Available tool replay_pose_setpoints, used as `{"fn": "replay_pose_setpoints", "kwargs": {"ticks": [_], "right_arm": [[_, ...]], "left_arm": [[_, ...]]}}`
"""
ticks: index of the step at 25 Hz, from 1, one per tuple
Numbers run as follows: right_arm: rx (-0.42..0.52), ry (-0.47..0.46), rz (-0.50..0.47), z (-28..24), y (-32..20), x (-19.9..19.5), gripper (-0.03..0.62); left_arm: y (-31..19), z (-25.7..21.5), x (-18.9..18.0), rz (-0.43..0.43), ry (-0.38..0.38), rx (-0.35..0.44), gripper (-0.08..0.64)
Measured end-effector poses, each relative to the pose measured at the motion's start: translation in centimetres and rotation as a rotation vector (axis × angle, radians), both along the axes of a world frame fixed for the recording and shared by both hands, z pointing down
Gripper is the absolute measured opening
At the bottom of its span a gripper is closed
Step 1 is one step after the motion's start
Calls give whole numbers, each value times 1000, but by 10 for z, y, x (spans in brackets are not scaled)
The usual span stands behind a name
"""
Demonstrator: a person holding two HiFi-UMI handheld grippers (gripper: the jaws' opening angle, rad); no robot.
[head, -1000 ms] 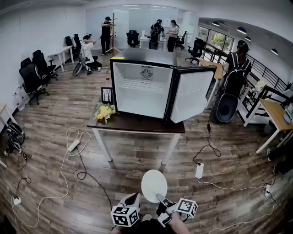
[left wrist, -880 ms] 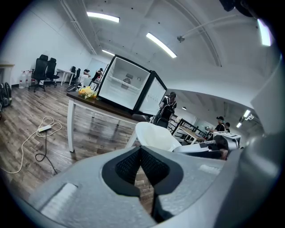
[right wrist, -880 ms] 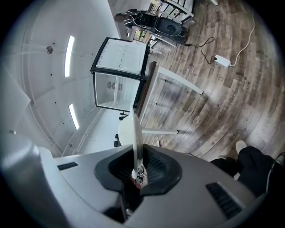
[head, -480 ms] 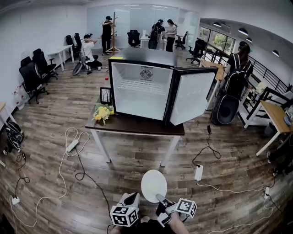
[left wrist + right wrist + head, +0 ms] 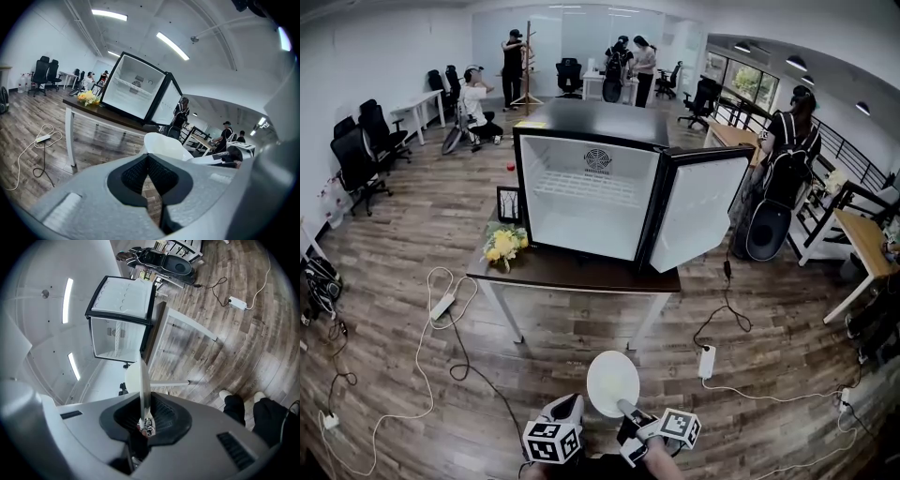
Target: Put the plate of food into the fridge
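Observation:
A white plate [image 5: 613,382] hangs low in front of me over the wood floor, and my right gripper [image 5: 627,410] is shut on its near rim. In the right gripper view the plate [image 5: 144,380] stands edge-on between the pads of that gripper [image 5: 145,422]. I make out no food on it. My left gripper [image 5: 565,411] sits just left of the plate, and its view shows it [image 5: 147,157] shut with nothing held. The black fridge [image 5: 595,183] stands ahead on a dark-topped table [image 5: 581,272], with its door [image 5: 698,211] swung open to the right and its white inside showing.
Yellow flowers [image 5: 503,242] and a small picture frame [image 5: 507,202] sit on the table left of the fridge. Cables and power strips [image 5: 442,305] lie on the floor both sides. A person with a backpack [image 5: 783,155] stands right of the door. Desks and chairs line the room.
The fridge and table have come a little nearer and look larger. The plate and both grippers keep the same places at the bottom of the head view.

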State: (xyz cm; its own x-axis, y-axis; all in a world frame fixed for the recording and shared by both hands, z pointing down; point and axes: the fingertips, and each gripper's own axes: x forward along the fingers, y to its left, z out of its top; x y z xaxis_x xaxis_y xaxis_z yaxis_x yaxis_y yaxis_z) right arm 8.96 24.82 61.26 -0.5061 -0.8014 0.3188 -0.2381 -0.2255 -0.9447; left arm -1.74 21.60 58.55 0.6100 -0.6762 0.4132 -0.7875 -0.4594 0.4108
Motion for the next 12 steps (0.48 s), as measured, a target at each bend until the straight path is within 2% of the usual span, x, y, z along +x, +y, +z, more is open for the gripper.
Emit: {"fn": "replay_pose_setpoints", "kwargs": {"ticks": [12], "right_arm": [[5,-20,37,-7,-93,-14,51]], "left_arm": [[-93,-13,-12,36,-12,34,8]]}}
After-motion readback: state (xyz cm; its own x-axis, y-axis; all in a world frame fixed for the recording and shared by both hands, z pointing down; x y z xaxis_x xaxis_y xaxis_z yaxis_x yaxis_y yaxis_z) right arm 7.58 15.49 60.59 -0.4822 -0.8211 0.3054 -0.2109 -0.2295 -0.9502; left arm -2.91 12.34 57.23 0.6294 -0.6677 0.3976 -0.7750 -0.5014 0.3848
